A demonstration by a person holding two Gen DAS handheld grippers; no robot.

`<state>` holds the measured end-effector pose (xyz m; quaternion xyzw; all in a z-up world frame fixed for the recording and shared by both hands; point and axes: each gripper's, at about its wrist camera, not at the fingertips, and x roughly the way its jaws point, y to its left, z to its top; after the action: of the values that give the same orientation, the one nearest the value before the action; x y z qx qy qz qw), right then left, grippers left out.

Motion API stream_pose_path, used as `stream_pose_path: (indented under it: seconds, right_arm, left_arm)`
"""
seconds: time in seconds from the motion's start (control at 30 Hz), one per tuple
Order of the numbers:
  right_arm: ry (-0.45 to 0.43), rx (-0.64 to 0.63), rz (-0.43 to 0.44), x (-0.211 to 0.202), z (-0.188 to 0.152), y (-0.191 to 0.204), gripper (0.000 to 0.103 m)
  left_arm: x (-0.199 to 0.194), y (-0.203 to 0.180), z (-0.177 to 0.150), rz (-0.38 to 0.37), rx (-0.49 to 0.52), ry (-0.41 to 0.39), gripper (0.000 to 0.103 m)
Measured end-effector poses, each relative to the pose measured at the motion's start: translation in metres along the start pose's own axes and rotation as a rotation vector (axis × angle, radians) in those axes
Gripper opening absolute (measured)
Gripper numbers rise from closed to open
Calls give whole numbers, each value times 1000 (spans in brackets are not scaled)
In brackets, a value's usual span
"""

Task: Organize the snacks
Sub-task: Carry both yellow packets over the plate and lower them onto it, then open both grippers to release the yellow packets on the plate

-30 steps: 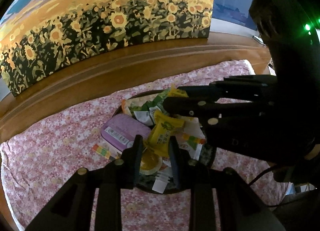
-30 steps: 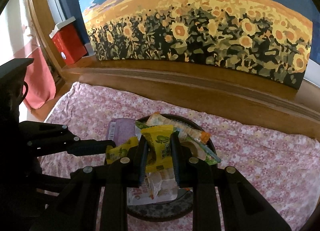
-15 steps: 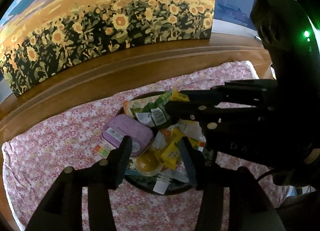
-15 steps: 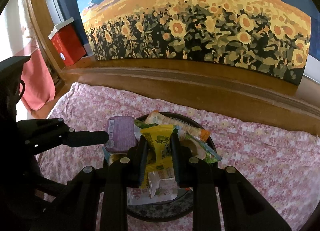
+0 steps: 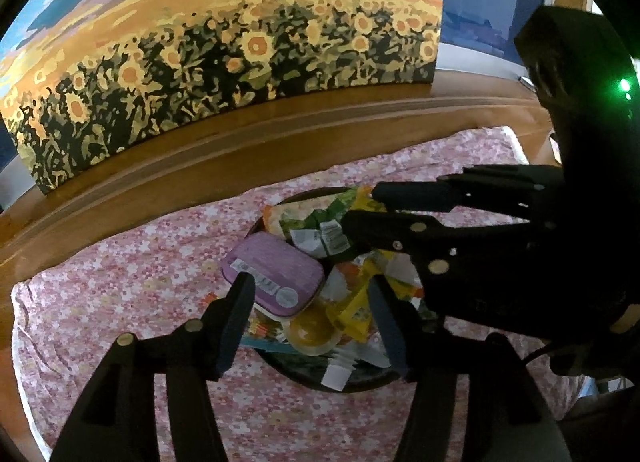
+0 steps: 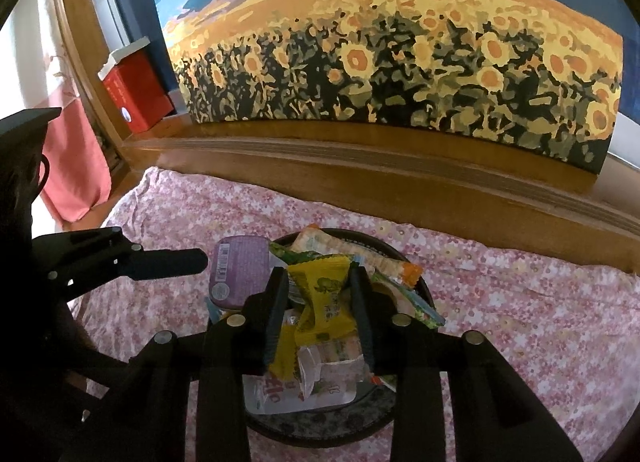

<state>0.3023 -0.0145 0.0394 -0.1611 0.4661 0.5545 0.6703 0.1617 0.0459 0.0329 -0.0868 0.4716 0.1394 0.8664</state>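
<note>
A dark round bowl [image 6: 420, 290] sits on the pink floral cloth [image 6: 520, 302], heaped with snacks. The right gripper [image 6: 320, 294] is over the bowl with its two fingers pinched onto a yellow candy wrapper [image 6: 326, 302], which stands upright between the pads above the pile. Under it lie a clear packet with wafers [image 6: 336, 358] and a white pouch with red lettering [image 6: 280, 398], while a long orange-tipped packet [image 6: 372, 258] lies across the far side of the bowl.

The left gripper [image 5: 312, 302] hangs just over the near rim with its fingers spread wide and nothing between them. Framed in that gap are a yellow packet [image 5: 356, 310] lying flat in the pile and a small round jelly cup [image 5: 312, 330], and a white-capped pouch [image 5: 340, 370] rests at the near edge. A purple tin [image 5: 276, 274] with a barcode label lies tilted over the left rim of the bowl [image 5: 360, 386], close to the left finger. Green wrappers [image 5: 320, 221] are bunched at the far side, beside the right gripper [image 5: 360, 213] reaching in from the right.

Behind the cloth runs a wooden ledge [image 6: 360, 165] with a sunflower painting [image 6: 400, 61] leaning on it, and a red box [image 6: 136, 93] stands at the ledge's left end
</note>
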Motion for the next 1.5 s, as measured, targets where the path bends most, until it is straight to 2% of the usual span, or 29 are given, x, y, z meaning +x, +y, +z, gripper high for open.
stream_pose_path:
  seconds: [0.17, 0.3, 0.63, 0.67, 0.73, 0.8, 0.87, 0.97, 1.07, 1.13, 1.3, 1.43, 1.5]
  right_arm:
    - [6, -2, 3, 1, -1, 0, 33]
    - [9, -7, 9, 3, -1, 1, 33]
    - [9, -12, 12, 3, 1, 2, 33]
    - [7, -13, 13, 3, 1, 2, 35]
    - [1, -9, 21, 2, 2, 2, 48]
    - [-10, 7, 29, 0, 3, 0, 68]
    - [-17, 22, 31, -2, 3, -2, 73]
    - [-18, 29, 38, -4, 4, -4, 73]
    - [-28, 25, 37, -7, 3, -2, 73]
    - [-42, 32, 44, -10, 4, -2, 73]
    - [-68, 49, 49, -16, 7, -2, 74]
    - [-76, 40, 53, -20, 6, 2, 74]
    - [-75, 43, 57, -21, 5, 4, 74]
  left_arm:
    - [-1, 4, 0, 21, -25, 5, 67]
    - [4, 8, 0, 6, -55, 39, 67]
    - [3, 7, 0, -4, -48, 35, 68]
    - [3, 7, 1, -7, -49, 32, 68]
    - [3, 7, 2, -9, -50, 29, 70]
    - [0, 6, 1, -5, -45, 21, 72]
    - [-2, 6, 1, -4, -44, 7, 75]
    - [-5, 6, 1, -4, -39, -7, 84]
    - [-5, 4, 2, 6, -32, -8, 87]
    - [-5, 8, 2, -16, -79, -2, 93]
    - [-11, 15, -2, -39, -153, -27, 95]
    - [-15, 16, -3, 34, -170, -13, 95]
    - [-12, 18, -4, 2, -171, 2, 95]
